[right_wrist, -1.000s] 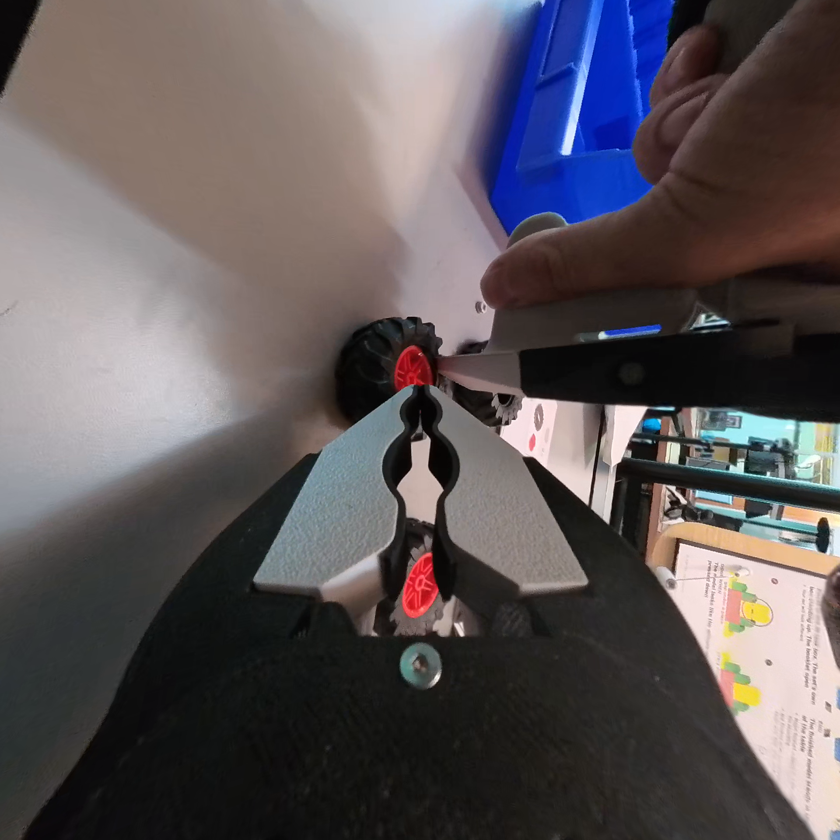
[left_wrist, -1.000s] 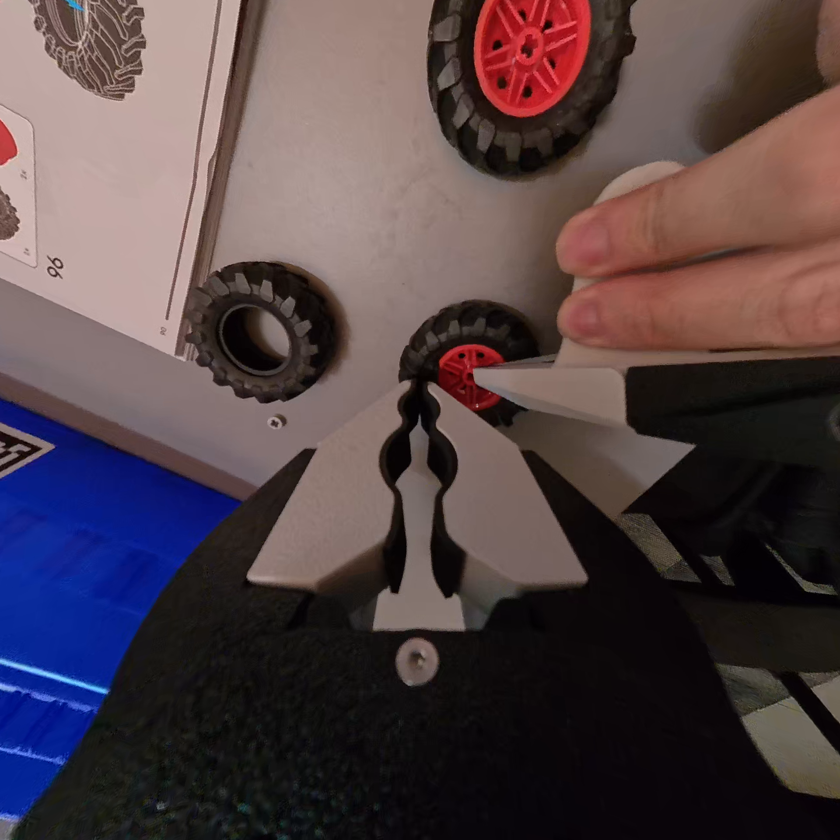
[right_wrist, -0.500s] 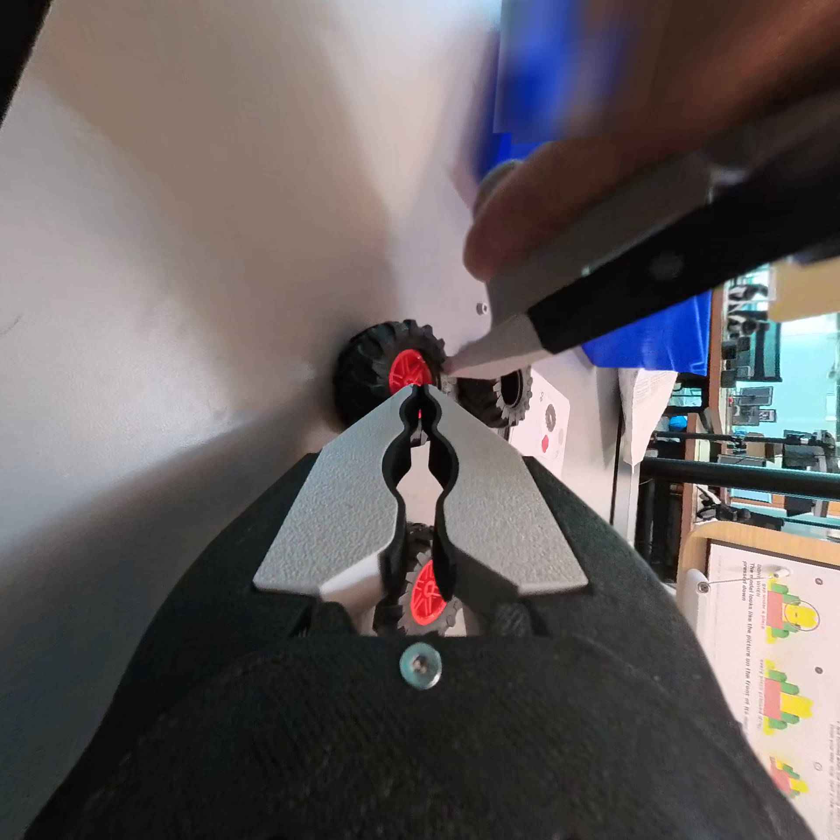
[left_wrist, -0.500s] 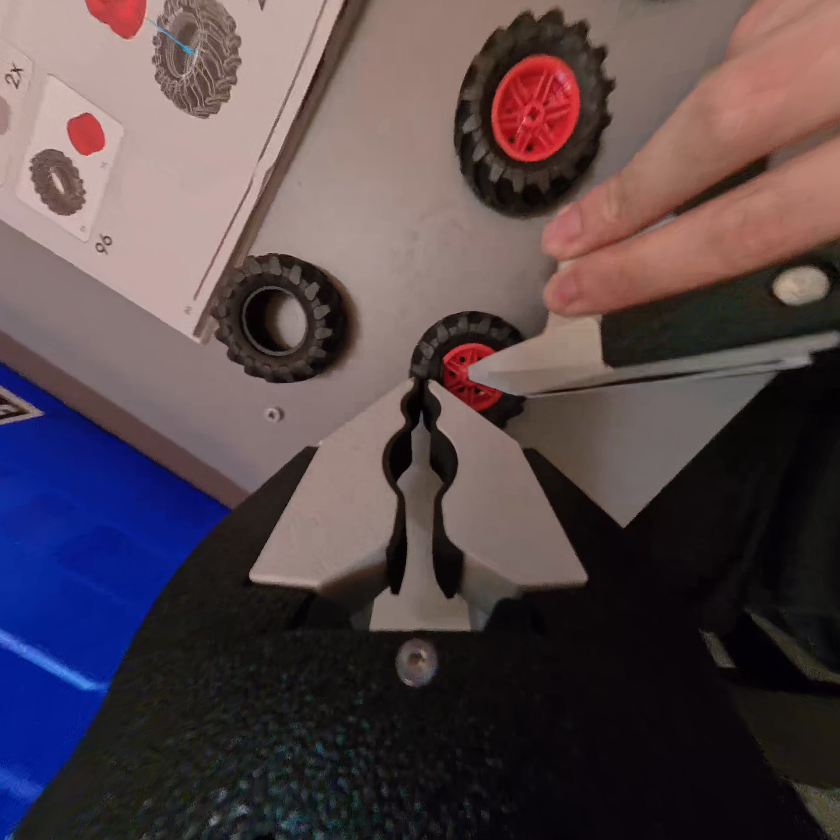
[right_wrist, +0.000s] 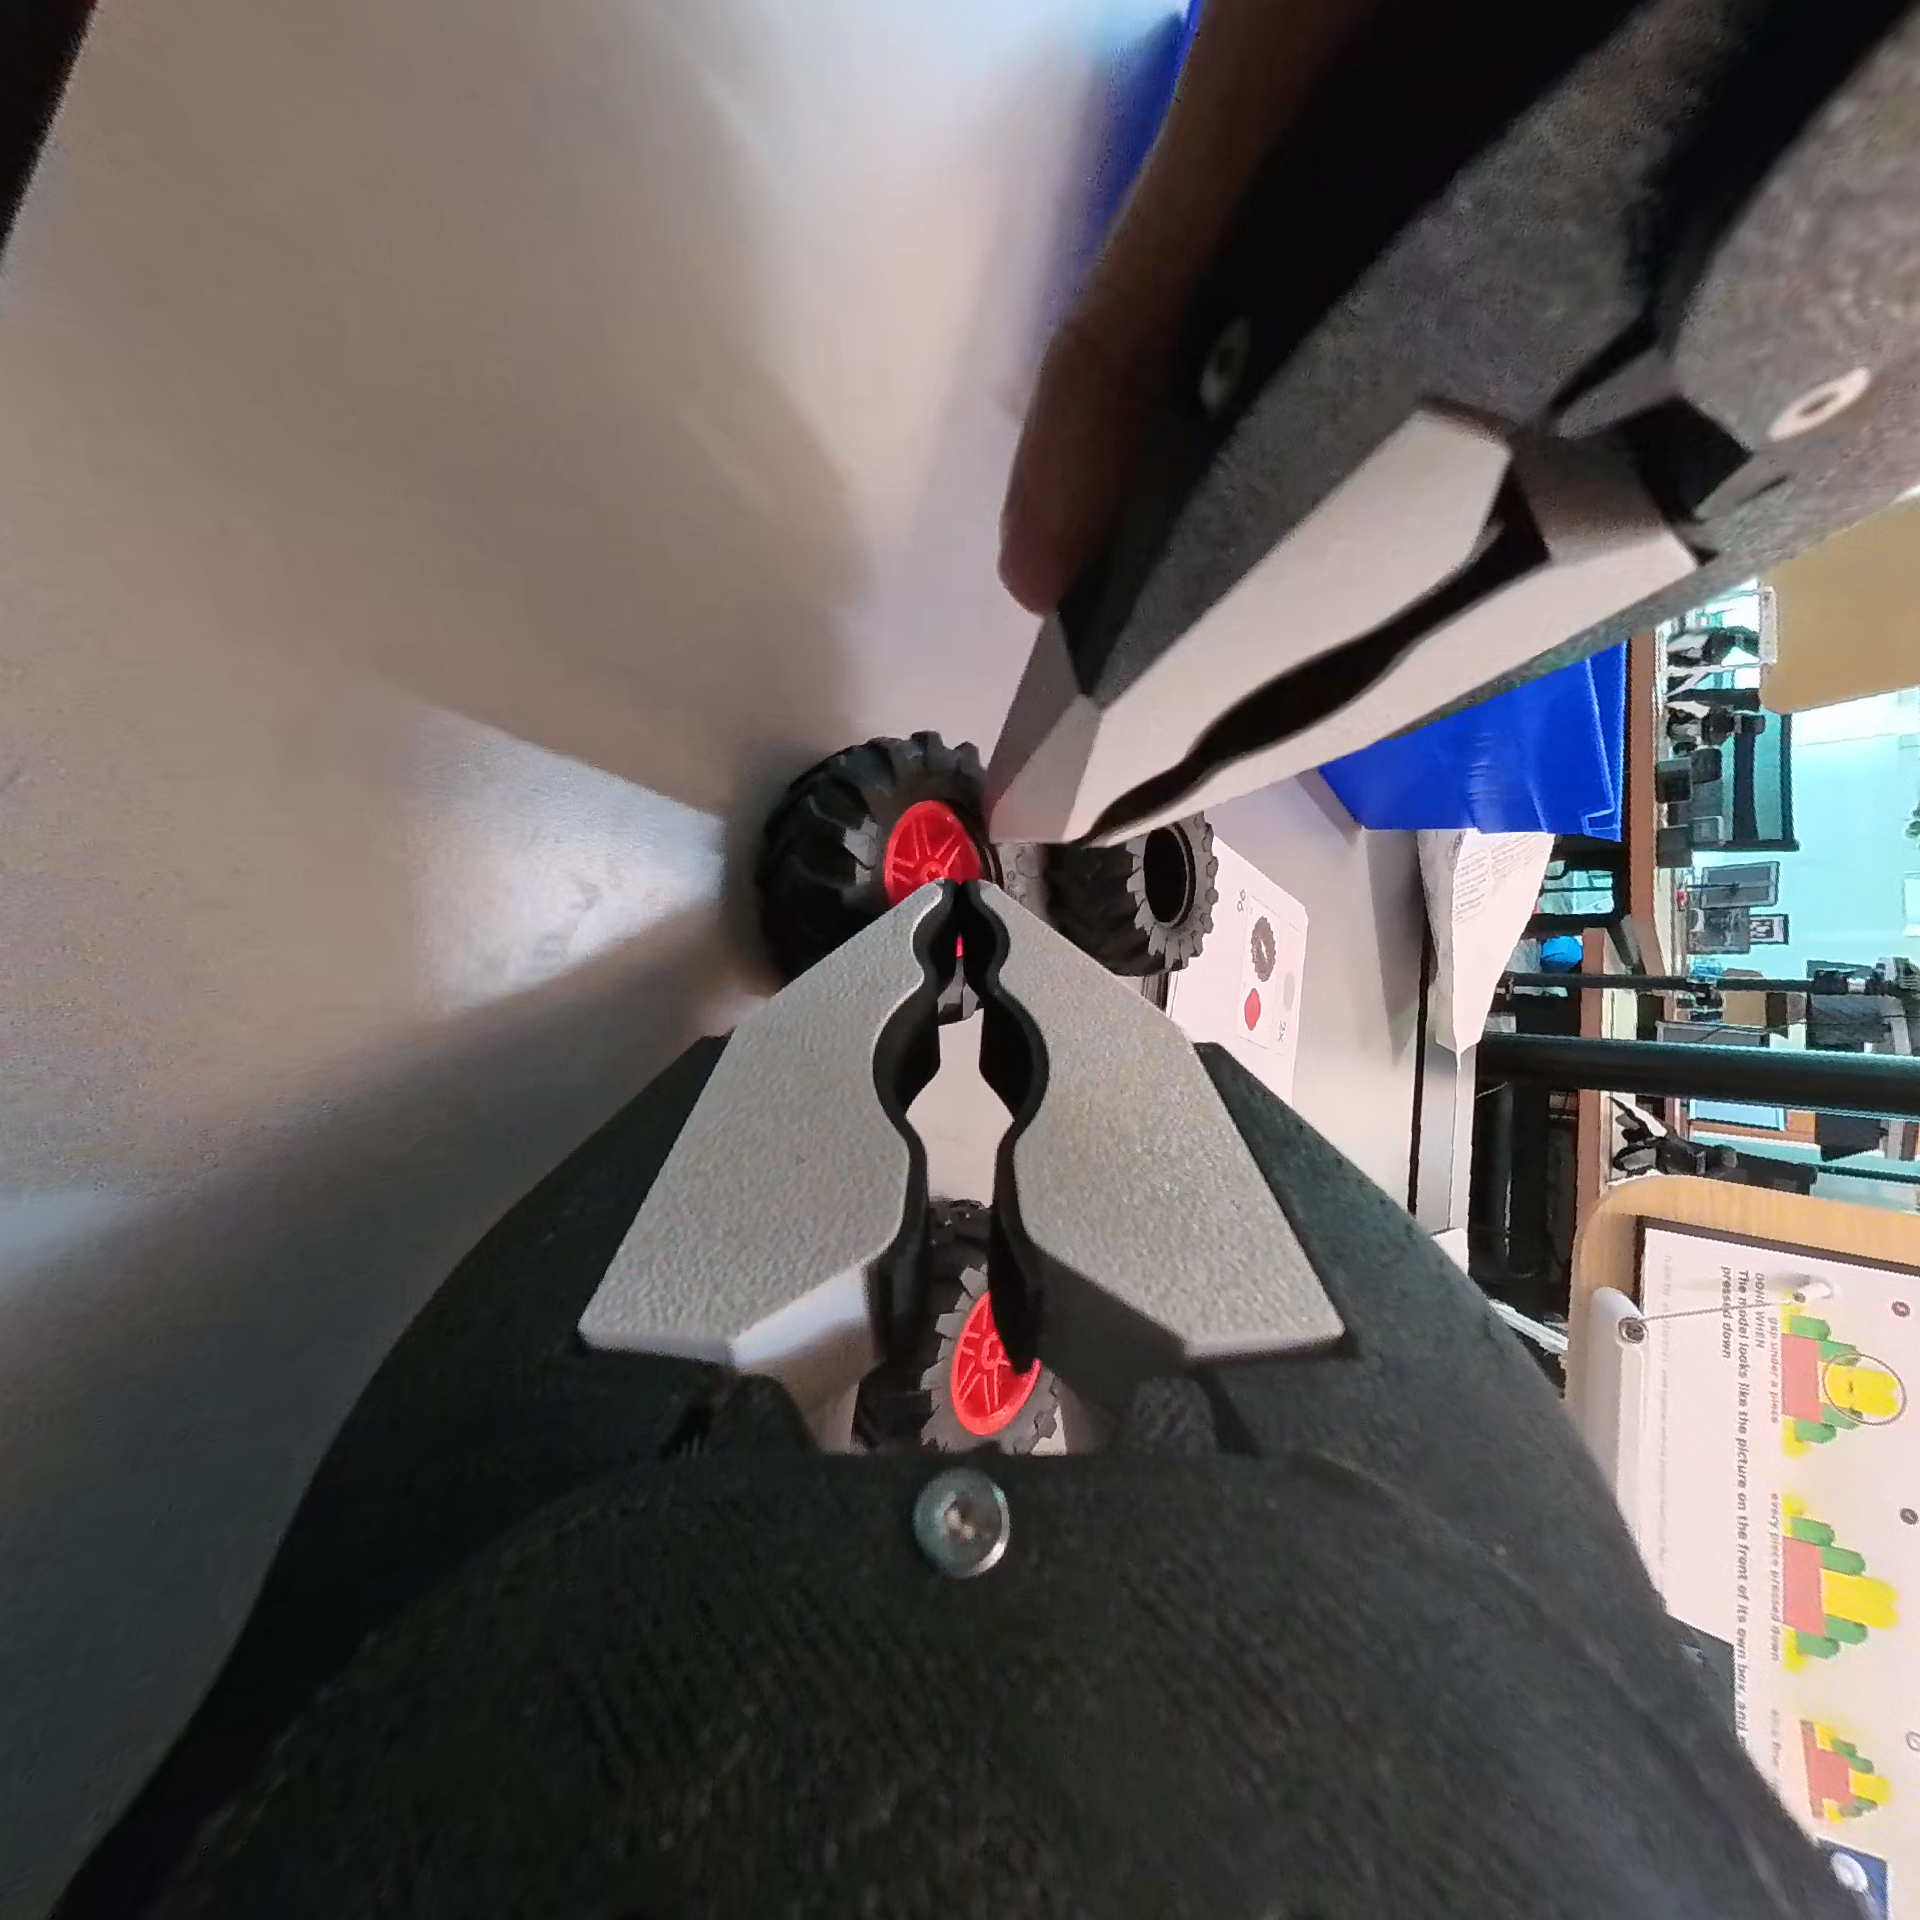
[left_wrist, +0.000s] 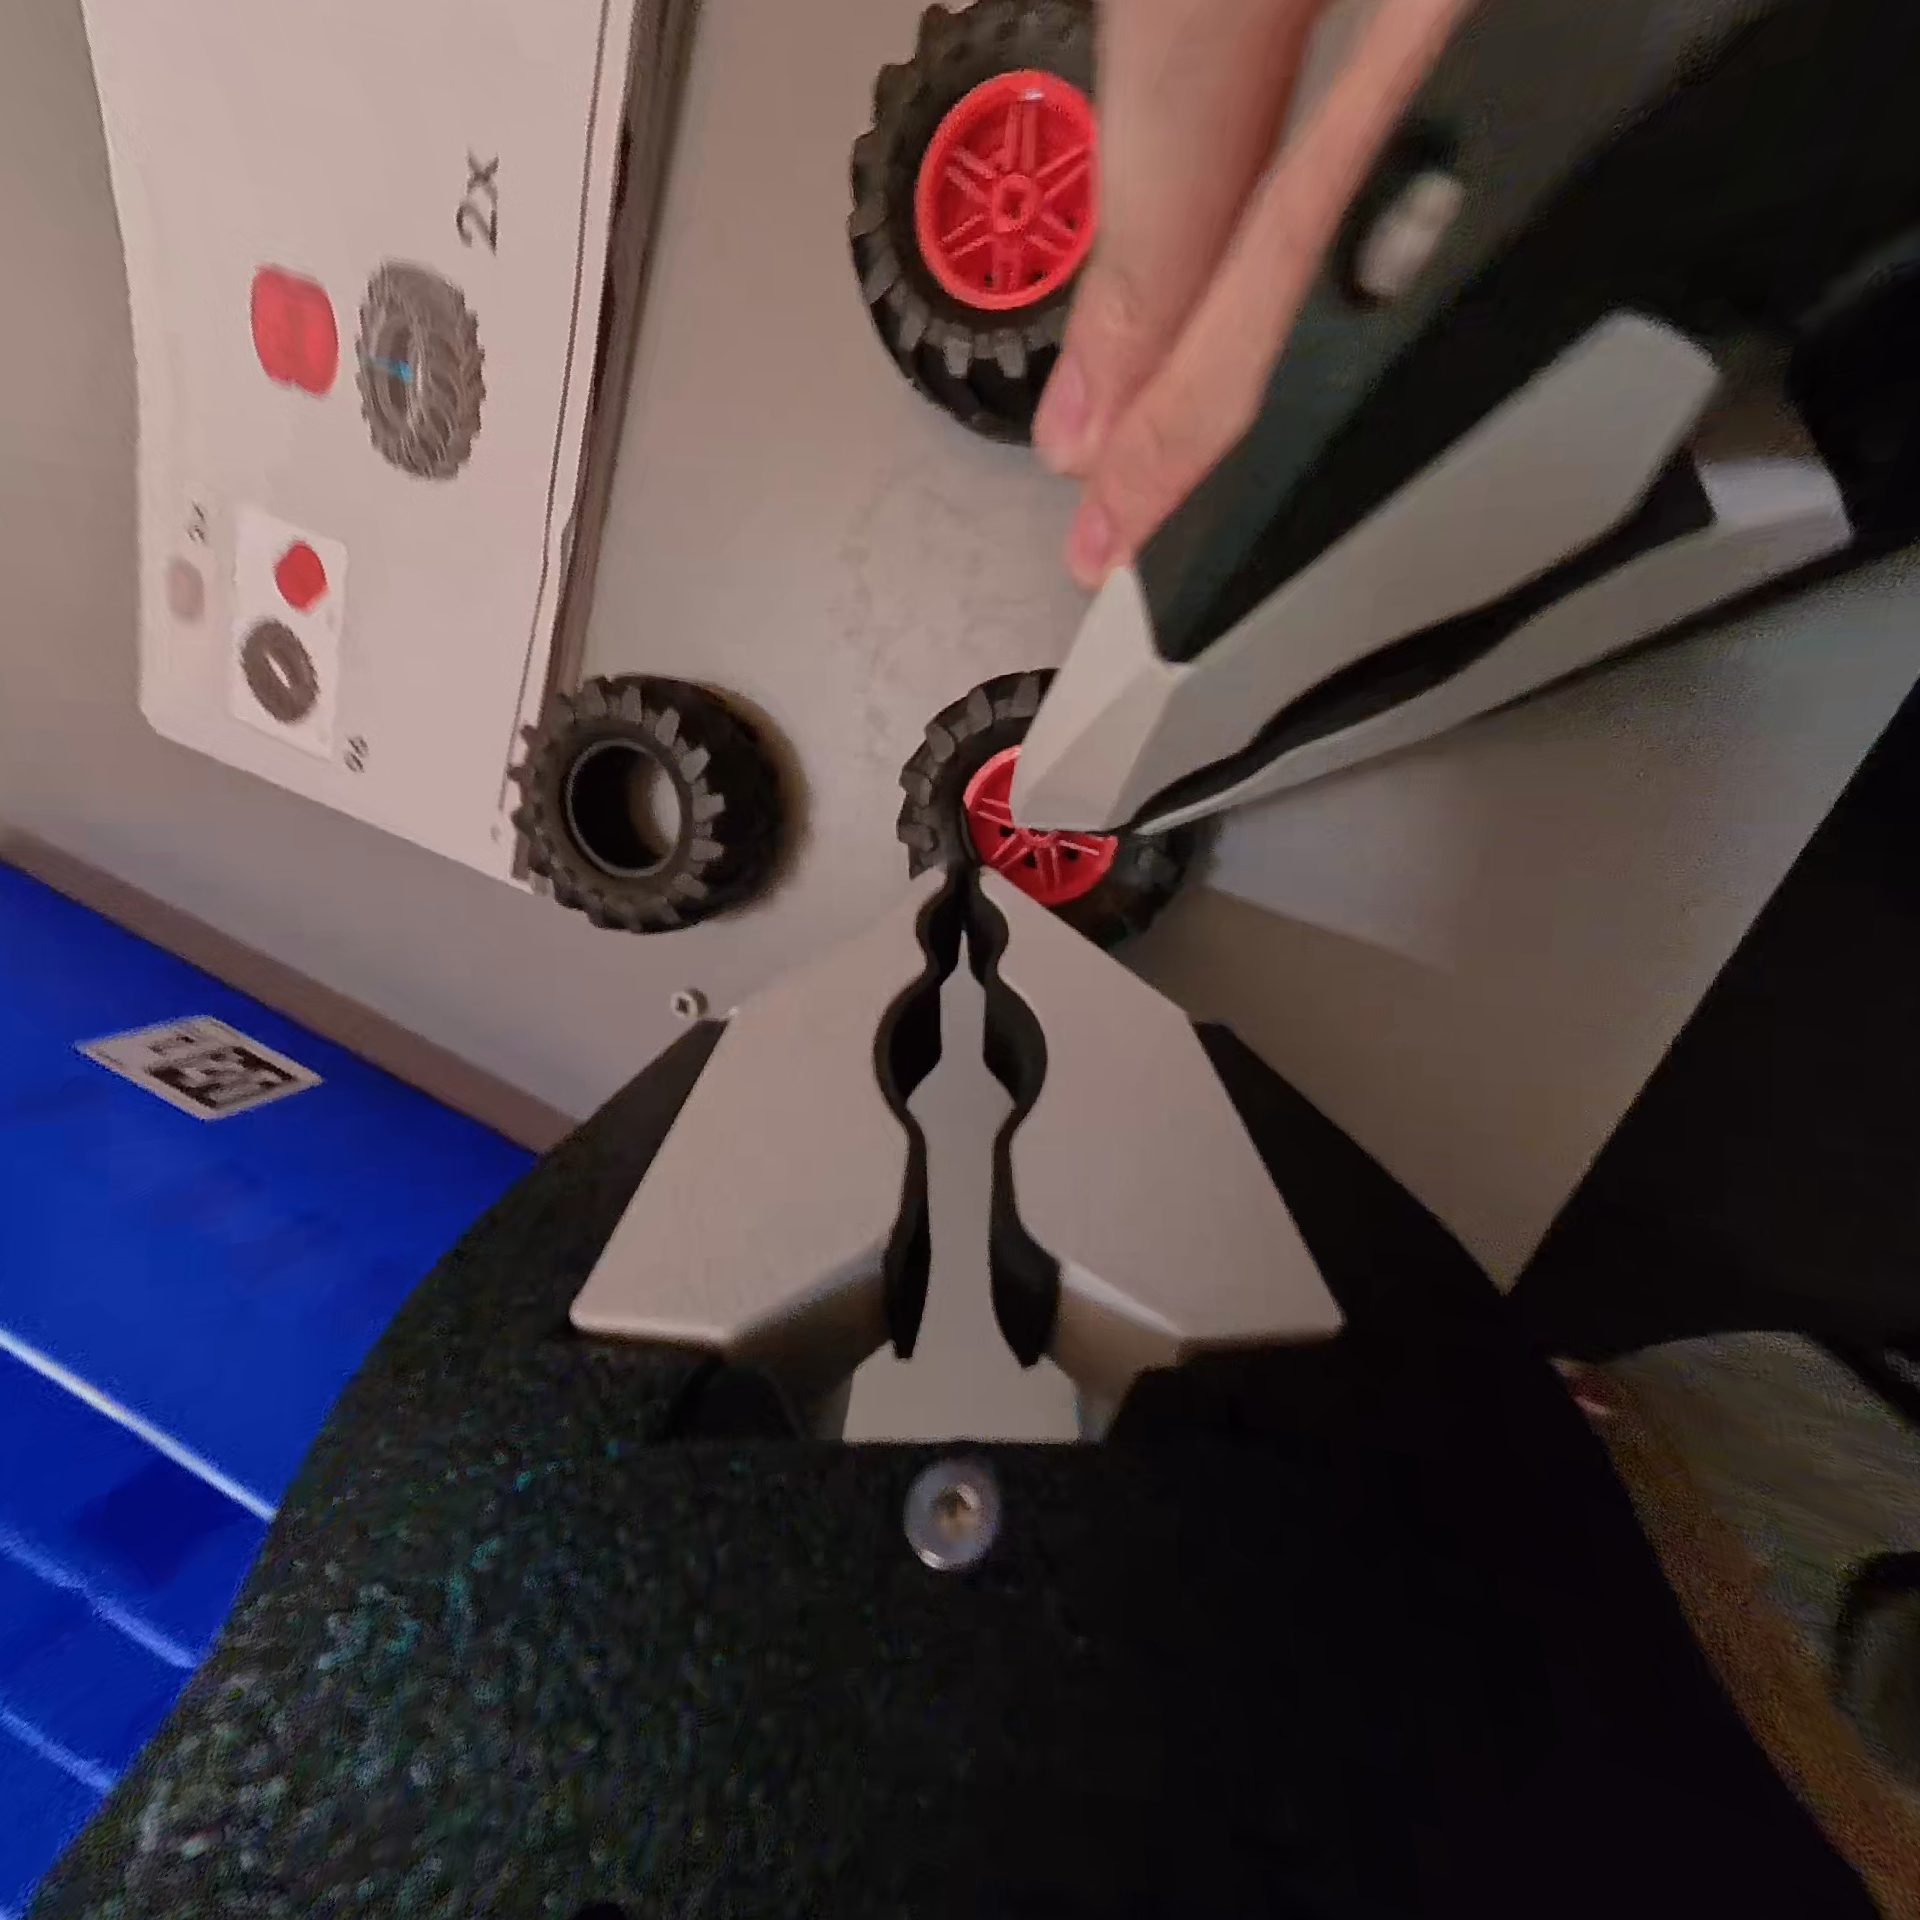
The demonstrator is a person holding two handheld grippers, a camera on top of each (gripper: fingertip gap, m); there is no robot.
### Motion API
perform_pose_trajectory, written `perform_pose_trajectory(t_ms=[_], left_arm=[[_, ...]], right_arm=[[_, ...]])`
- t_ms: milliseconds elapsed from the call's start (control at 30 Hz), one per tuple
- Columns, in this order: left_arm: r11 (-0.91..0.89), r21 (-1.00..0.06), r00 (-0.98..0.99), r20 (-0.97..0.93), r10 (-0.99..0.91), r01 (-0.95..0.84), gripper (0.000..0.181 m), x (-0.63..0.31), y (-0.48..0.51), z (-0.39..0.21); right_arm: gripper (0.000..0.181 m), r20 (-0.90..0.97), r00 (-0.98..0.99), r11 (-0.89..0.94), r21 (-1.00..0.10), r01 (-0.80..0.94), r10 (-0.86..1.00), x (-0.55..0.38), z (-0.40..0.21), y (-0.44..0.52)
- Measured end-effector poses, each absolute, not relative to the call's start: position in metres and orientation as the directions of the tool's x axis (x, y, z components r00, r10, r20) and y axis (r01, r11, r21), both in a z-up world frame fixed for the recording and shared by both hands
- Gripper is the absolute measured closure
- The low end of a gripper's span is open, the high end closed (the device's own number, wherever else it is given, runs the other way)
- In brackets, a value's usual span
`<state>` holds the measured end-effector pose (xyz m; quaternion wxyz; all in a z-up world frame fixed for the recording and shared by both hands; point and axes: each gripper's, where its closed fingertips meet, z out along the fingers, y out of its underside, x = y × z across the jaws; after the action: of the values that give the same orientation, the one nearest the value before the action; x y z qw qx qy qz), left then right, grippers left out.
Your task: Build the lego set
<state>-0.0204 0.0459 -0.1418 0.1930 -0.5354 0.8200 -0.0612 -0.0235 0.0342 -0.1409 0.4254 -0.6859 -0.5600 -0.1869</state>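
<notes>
Grey tabletop (left_wrist: 852, 540) carries everything I work on, with a blue bin (left_wrist: 156, 1299) at its near left edge and an instruction sheet (left_wrist: 343, 312) lying far left. Both my claws meet at one small wheel (left_wrist: 1039, 842), a black tyre with a red hub, resting on the table in the middle.

My left gripper (left_wrist: 961, 883) has its jaws pressed together with nothing between them, the tips just at the near edge of that wheel. My right gripper (left_wrist: 1081, 821) comes in from the right, tilted down, its jaws also together and empty; its tip touches the red hub. My right hand (left_wrist: 1174, 260) wraps the black body of that gripper.

Left of the small wheel lies an empty black tyre (left_wrist: 644, 800), its hole bare, one edge against the sheet's corner. Farther away sits a larger wheel with a red spoked hub (left_wrist: 997, 197), partly behind my fingers.

From the right wrist view, the small wheel (right_wrist: 883, 842) sits just past my right gripper (right_wrist: 956, 894), with the left gripper (right_wrist: 1049, 821) reaching down onto it from the upper right, and the larger wheel (right_wrist: 977, 1371) shows below the fingers.
</notes>
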Motion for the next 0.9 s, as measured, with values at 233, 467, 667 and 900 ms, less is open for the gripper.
perform_pose_trajectory(t_ms=[233, 467, 667, 900], left_arm=[[0.424, -0.329, -0.354, -0.254, -0.9, -0.844, 0.181, -0.022, 0.046, -0.144], [0.372, -0.242, -0.321, -0.226, -0.92, -0.896, 0.181, -0.022, 0.049, -0.147], [0.178, -0.244, -0.164, -0.075, -0.984, -0.953, 0.181, -0.021, 0.051, -0.151], [0.142, -0.207, -0.143, -0.01, -0.99, -0.968, 0.181, -0.02, 0.05, -0.151]], right_arm=[[0.181, 0.728, 0.313, -0.009, -0.389, 0.921, 0.61, -0.024, -0.141, 0.035], [0.181, 0.74, 0.284, 0.011, -0.366, 0.931, 0.609, -0.025, -0.142, 0.034], [0.181, 0.764, 0.235, 0.027, -0.314, 0.949, 0.601, -0.026, -0.142, 0.034], [0.181, 0.742, 0.27, 0.014, -0.352, 0.936, 0.614, -0.025, -0.142, 0.034]])
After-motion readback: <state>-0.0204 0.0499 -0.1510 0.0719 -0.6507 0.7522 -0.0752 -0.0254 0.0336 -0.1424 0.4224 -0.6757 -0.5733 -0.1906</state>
